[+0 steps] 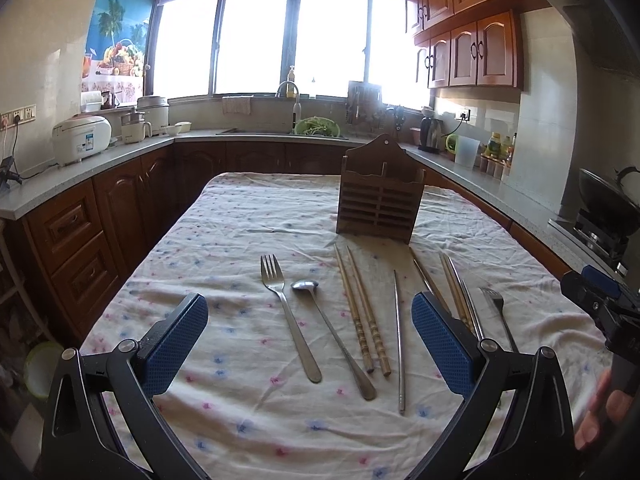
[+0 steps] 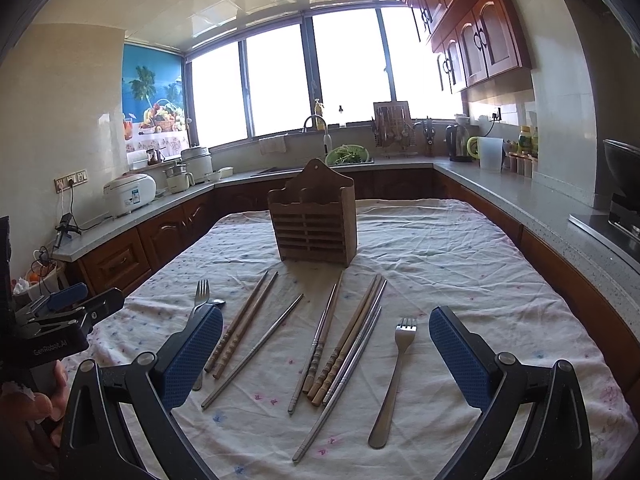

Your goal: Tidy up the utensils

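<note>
While both claws, left (image 1: 310, 334) and right (image 2: 326, 354), gape wide and empty, cutlery lies on the flowered cloth (image 2: 440, 264) before a wooden holder (image 2: 314, 224); sunlit kitchen cabinets (image 1: 476, 52), perhaps cherry.

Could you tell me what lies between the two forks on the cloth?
Right wrist view: between the forks lie a spoon and chopsticks.

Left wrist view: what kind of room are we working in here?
A home kitchen, by the look of it: sink under the windows, rice cooker on the counter, wood cabinets on the wall. The cloth-covered table stands in the middle.
</note>
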A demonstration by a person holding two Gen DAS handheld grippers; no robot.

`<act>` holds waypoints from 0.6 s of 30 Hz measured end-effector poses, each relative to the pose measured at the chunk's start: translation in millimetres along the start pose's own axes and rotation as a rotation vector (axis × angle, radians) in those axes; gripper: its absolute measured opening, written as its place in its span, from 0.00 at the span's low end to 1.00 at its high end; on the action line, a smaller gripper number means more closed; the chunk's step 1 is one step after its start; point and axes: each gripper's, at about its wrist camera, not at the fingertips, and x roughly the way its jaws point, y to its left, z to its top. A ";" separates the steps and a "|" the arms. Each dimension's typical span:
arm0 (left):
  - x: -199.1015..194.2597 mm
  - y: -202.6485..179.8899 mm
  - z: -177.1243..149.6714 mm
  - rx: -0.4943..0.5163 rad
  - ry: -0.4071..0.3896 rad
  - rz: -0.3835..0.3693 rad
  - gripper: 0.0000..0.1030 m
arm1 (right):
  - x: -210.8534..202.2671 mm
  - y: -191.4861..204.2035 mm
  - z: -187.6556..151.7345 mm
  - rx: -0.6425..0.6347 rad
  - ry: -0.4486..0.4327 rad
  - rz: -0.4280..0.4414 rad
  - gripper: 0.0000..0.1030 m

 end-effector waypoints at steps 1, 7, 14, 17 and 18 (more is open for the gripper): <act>5.1 2.2 1.0 -0.013 0.019 -0.009 1.00 | 2.5 -1.9 0.9 0.006 0.007 -0.001 1.00; 39.7 8.6 11.1 -0.038 0.116 -0.034 1.00 | 21.0 -14.2 9.8 0.043 0.051 -0.014 1.00; 83.8 6.4 29.0 -0.035 0.201 -0.059 0.99 | 59.4 -29.6 22.8 0.094 0.140 0.008 0.73; 104.6 2.5 35.9 -0.030 0.248 -0.077 0.94 | 80.8 -34.0 25.8 0.123 0.192 0.041 0.58; 111.9 1.5 38.3 -0.029 0.264 -0.083 0.91 | 88.9 -34.7 27.0 0.129 0.213 0.047 0.52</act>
